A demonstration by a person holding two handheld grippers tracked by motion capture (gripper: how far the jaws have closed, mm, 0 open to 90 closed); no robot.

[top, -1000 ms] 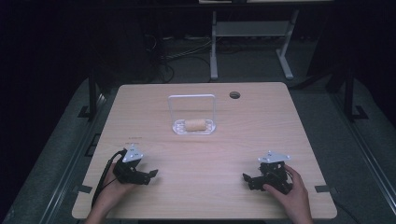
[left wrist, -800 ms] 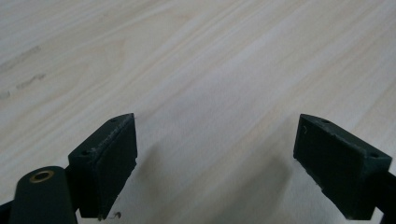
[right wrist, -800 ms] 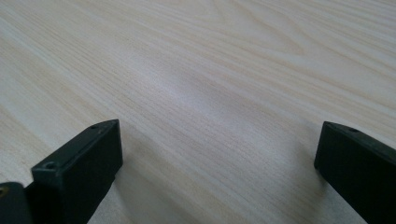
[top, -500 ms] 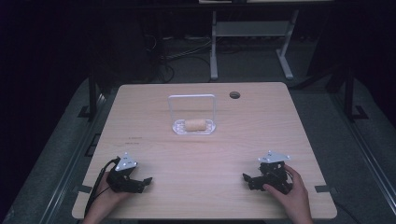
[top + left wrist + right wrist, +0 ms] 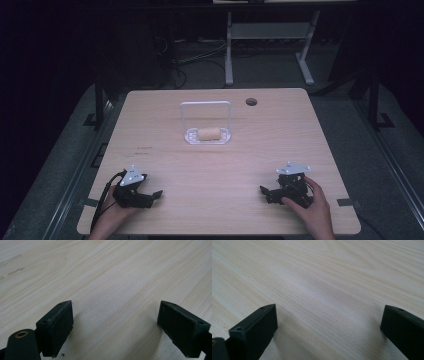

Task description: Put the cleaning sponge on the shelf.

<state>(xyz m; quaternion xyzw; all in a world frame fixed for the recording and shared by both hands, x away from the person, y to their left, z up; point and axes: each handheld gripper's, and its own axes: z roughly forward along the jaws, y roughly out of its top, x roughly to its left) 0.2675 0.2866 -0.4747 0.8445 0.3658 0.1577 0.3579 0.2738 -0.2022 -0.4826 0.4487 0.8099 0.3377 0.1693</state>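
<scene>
The left gripper (image 5: 150, 196) rests near the worktop's (image 5: 165, 150) front left corner, jaws spread wide over bare pale wood. The right gripper (image 5: 266, 192) sits near the front right corner, jaws likewise apart and holding nothing. Toward the back edge, midway across, a clear container (image 5: 207, 131) holds a tan roll (image 5: 209, 133); a round hole (image 5: 251, 102) lies beside it at the back. Beyond, a dim room with cables (image 5: 192, 55) and a grey frame (image 5: 267, 35) on dark floor.

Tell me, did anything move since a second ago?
The left gripper slid back toward the person's edge of the table, open and holding nothing. The right gripper, the clear tray and the roll in it stayed where they were.
</scene>
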